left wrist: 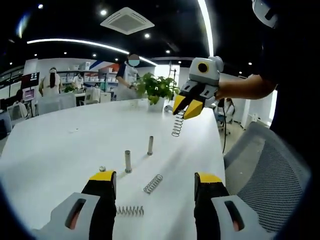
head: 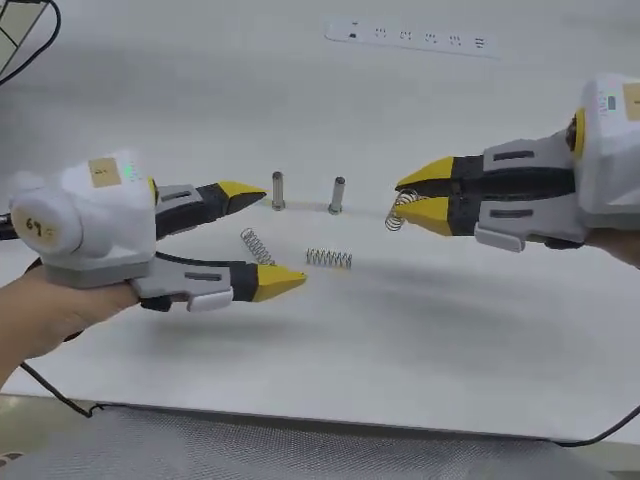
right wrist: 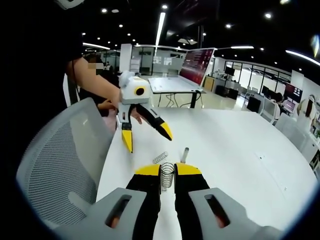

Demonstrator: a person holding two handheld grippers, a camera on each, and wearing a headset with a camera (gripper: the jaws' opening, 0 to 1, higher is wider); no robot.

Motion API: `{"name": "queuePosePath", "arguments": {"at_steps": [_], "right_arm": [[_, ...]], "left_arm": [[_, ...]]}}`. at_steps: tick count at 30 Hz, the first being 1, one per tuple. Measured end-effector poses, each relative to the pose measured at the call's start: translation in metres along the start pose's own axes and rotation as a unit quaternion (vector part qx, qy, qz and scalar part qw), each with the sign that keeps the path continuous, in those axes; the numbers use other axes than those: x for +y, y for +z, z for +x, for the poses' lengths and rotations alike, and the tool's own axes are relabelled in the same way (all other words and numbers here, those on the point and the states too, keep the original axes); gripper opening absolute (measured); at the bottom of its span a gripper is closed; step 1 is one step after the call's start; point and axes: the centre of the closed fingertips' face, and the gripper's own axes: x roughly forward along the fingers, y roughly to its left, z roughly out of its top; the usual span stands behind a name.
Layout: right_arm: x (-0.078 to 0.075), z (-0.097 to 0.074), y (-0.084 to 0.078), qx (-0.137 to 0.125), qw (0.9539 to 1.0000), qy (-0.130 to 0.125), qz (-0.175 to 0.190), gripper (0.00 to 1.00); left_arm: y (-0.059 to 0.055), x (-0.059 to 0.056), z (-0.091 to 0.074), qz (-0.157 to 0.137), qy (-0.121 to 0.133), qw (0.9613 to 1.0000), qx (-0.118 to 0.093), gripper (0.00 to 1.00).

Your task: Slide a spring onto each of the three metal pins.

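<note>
The right gripper (head: 400, 197) is closed to a narrow gap on a spring (head: 396, 214), pinching it near one end between the yellow tips. The rest of the coil hangs free below the jaws, clear of the white table (head: 420, 330) (the left gripper view shows it dangling in the air). In the right gripper view the coil stands between the two tips and touches both.

The left gripper (head: 284, 236) is spread wide and holds nothing. It hovers over the table, and its jaws touch nothing that can be seen. In the head view its upper tip lies just beside the left pin (head: 278, 190).

Two more springs lie flat on the table. The first loose spring (head: 257, 246) lies at a slant in the gap between the spread jaws. The second loose spring (head: 329, 258) lies just past the lower tip, toward the right gripper.

The left pin and the right pin (head: 337, 195) stand upright side by side behind those springs, both bare. The pinched spring is near the right pin, on its far side from the left pin, but apart from it.

In the left gripper view a small round metal piece (left wrist: 102, 169) sits on the table just above one jaw tip. Whether it is a third pin cannot be told.
</note>
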Motion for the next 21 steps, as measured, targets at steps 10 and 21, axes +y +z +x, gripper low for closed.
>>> {"name": "queuePosePath", "arguments": {"at_steps": [10, 21], "right_arm": [[-0.020, -0.012, -0.012, 0.010, 0.9993, -0.035, 0.011, 0.07], [-0.045, -0.022, -0.027, 0.022, 0.9968, -0.072, 0.027, 0.07]], "left_arm": [[-0.005, 0.009, -0.012, -0.012, 0.021, 0.9997, -0.004, 0.70], [-0.007, 0.019, -0.019, -0.018, 0.045, 0.9988, -0.008, 0.82]]}}
